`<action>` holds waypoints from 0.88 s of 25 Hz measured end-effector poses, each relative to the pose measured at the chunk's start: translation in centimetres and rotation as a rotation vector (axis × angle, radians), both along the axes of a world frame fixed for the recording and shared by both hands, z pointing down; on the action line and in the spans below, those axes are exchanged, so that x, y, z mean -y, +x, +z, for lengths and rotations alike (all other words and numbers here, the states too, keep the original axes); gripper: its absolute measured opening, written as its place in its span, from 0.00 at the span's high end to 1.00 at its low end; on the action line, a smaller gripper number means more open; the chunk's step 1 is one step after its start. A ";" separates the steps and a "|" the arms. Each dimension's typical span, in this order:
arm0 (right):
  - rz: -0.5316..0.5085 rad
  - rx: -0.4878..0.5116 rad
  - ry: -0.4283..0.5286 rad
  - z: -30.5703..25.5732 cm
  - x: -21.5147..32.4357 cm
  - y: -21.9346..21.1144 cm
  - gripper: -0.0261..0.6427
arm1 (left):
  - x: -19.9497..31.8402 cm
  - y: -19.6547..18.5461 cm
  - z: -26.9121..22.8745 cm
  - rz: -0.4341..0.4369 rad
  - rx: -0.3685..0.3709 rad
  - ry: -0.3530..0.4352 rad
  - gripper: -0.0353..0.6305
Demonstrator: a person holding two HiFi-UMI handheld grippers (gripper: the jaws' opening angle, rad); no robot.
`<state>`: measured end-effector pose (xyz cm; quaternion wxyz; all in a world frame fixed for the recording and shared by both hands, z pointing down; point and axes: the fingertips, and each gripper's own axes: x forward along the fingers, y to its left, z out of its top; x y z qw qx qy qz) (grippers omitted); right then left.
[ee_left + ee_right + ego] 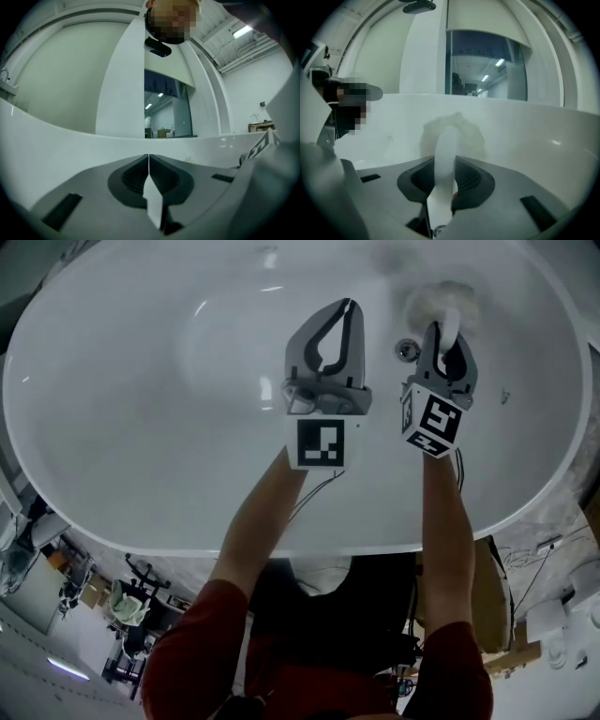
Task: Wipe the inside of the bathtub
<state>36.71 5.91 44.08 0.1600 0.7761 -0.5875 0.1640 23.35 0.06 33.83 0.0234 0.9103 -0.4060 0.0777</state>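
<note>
The right gripper (444, 336) clamps the white handle (446, 154) of a fluffy pad (439, 300), which lies straight ahead of its jaws against the bathtub's (141, 474) far wall beyond the drain (406, 350), while the left gripper (348, 306), jaws pressed together on nothing, hovers alongside, farther from the pad.

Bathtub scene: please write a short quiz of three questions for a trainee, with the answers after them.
1. True or false: the left gripper holds the fluffy white pad.
2. Where is the fluffy white pad? A: inside the bathtub, beside the drain. B: on the tub's outer rim. C: on the floor outside.
3. Fill in: the jaws of the right gripper are shut on the pad's white ____.

Key: 1 false, its jaws are shut on nothing; 2 A; 3 handle.
</note>
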 end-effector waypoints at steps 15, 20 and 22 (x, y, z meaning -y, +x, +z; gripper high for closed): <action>0.009 -0.015 -0.163 18.2 2.6 3.7 0.82 | 2.0 2.4 11.6 0.004 0.021 -0.036 0.92; 0.011 -0.033 -0.148 18.9 2.4 5.3 0.82 | 1.5 4.3 12.8 0.000 0.009 -0.031 0.92; 0.013 -0.035 -0.152 18.6 2.3 6.1 0.82 | 1.6 5.1 12.9 -0.009 0.002 -0.039 0.92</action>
